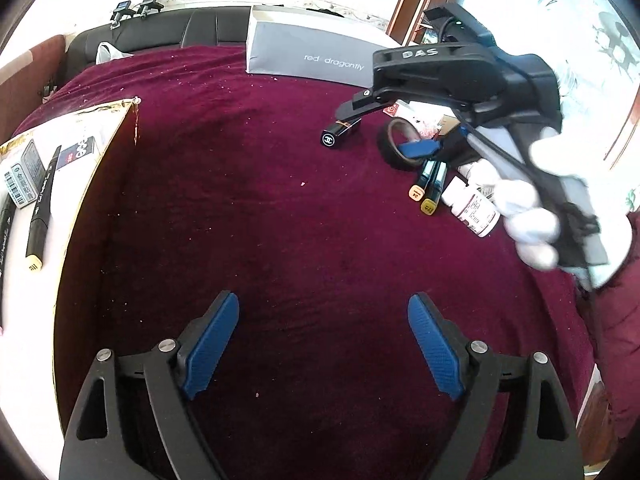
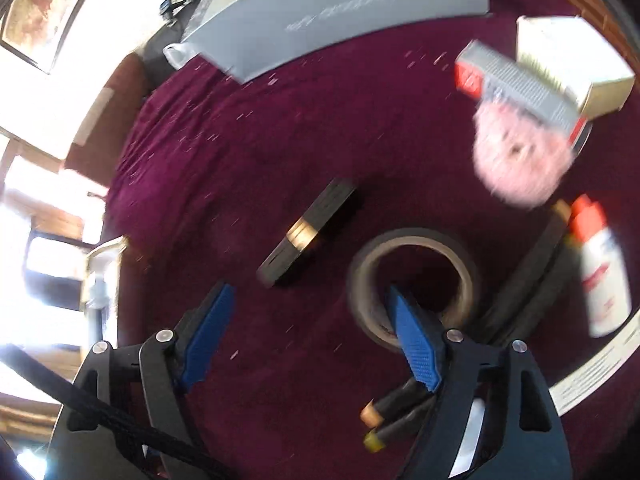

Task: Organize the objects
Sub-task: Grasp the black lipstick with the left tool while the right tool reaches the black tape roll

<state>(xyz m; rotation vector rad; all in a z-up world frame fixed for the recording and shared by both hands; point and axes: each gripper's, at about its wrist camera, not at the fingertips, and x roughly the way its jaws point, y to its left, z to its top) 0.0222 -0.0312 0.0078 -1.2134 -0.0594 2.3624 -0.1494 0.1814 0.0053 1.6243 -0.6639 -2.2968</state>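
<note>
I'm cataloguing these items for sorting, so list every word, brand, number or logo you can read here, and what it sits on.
"red dragonfly": side of the grey shoebox.
"DAS": top of the right hand-held gripper.
Interlocking-C logo: cap end of the black lipstick.
Numbers on the two marker caps: too small to read.
White bottle's label, barcode box: too small to read.
Right wrist view: all print blurred.

The right wrist view is smeared: the lettering on the grey box point(image 2: 340, 12) cannot be read, and the pink round thing point(image 2: 520, 160) stays unidentifiable. One blue finger point(image 2: 412, 344) covers part of the tape roll point(image 2: 412, 240). In the left wrist view, the white-lined box point(image 1: 60, 168) is cut off by the edge.
</note>
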